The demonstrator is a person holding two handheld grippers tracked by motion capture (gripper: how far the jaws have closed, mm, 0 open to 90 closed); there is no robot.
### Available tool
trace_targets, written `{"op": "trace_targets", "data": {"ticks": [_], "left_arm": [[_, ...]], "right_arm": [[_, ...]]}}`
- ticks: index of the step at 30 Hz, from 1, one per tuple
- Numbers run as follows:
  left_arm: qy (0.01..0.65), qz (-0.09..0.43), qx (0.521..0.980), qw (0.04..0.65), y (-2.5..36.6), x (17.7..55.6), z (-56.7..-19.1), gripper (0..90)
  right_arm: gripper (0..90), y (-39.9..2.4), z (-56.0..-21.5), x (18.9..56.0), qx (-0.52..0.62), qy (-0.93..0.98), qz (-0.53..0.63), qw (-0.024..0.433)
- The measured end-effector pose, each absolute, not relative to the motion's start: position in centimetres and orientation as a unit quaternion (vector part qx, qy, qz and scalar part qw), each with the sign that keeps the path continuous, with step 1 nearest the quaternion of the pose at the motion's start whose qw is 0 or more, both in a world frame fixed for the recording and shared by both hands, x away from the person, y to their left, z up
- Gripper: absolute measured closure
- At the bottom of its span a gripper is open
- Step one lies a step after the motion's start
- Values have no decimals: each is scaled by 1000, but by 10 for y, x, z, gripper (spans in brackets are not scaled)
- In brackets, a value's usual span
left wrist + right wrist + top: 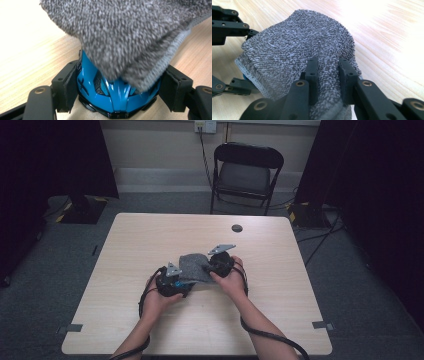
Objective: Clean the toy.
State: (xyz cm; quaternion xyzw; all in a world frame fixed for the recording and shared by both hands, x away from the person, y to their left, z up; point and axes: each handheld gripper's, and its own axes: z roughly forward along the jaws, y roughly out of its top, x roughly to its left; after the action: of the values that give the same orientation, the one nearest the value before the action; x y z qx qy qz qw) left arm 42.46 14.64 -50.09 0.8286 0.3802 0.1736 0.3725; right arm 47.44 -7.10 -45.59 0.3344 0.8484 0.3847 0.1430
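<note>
Where cloth [125, 37] hides it from above, blue toy [110, 97] in left claw [117, 87]; right claw [328, 82] pinching cloth.

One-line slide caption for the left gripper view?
Left gripper fingers clamp a glossy blue object, half draped by a grey cloth, over the wooden table.

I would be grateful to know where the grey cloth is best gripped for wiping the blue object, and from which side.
Grip a bunched fold of the grey cloth near its middle, coming from the side opposite the blue object. The right gripper already pinches such a fold, so the loose stitched hem drapes over the object, which the left gripper clamps by its flanks.
</note>
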Motion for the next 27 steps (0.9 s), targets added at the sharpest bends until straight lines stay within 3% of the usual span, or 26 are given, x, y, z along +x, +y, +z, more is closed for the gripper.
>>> {"op": "trace_targets", "data": {"ticks": [27], "left_arm": [[384, 170, 826, 376, 146, 424, -501, 260]], "right_arm": [[726, -98, -450, 491, 369, 835, 374, 165]]}}
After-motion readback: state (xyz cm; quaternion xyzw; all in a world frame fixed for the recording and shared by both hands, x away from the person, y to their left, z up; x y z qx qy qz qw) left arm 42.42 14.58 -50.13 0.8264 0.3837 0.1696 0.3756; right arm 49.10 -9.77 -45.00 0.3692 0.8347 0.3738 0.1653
